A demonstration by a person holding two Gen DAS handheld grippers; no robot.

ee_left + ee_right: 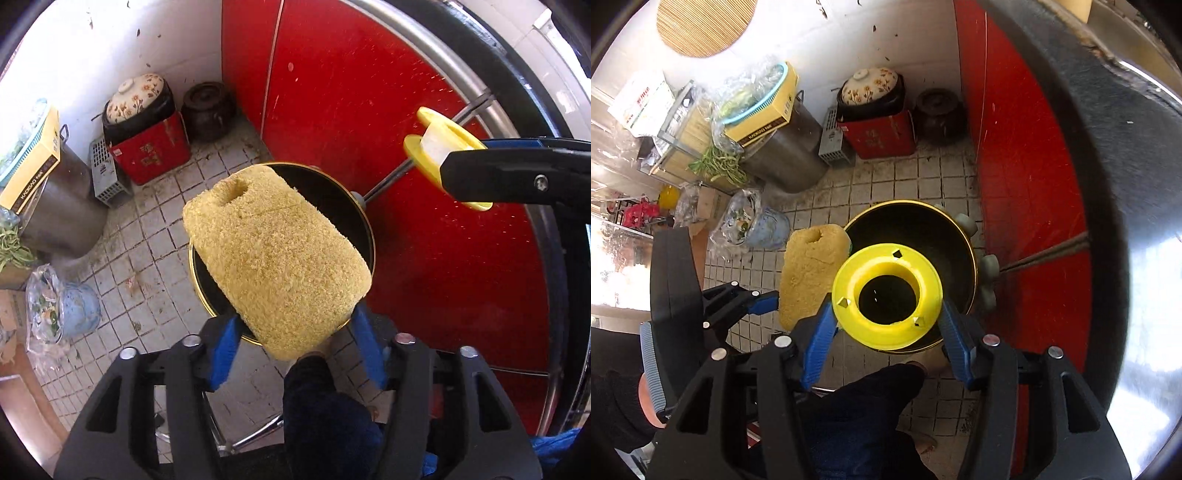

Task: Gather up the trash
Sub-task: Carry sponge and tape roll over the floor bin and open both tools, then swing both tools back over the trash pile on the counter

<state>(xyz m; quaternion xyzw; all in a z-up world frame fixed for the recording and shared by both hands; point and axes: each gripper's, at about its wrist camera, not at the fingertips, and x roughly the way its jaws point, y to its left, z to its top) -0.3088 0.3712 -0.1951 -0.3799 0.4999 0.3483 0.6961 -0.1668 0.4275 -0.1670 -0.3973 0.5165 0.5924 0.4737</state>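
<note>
Over the black bin (356, 218) hang both pieces of trash, each between the pads of 1 claw. The yellow sponge (273, 258) sits in my left gripper (295, 332), its long body tilted out across the bin's gold rim, the end with the hole farthest from me. Both blue pads lie against its narrow near end, but the foam shows no squeeze, so I cannot tell whether that claw is clamped on it or merely alongside it.

The yellow spool (849, 288) is in my right gripper (886, 314), directly above the bin's mouth. I look straight down through its open core into the dark inside. The 2 pads touch its flange on either side, and again I cannot tell if they press. From the left camera the spool shows 2 yellow flanges and a white middle, to the right of the sponge and apart from it.

The bin stands on a grimy tiled floor (155, 240), just beside a red cabinet front (406, 110). A leg in dark cloth (325, 406) shows below the claws. Farther off, against the white wall, a floral-lidded pot (135, 98) rests on a red box (151, 155), with a dark jar (208, 107) next to it and a big steel pot (62, 206) to the left.
</note>
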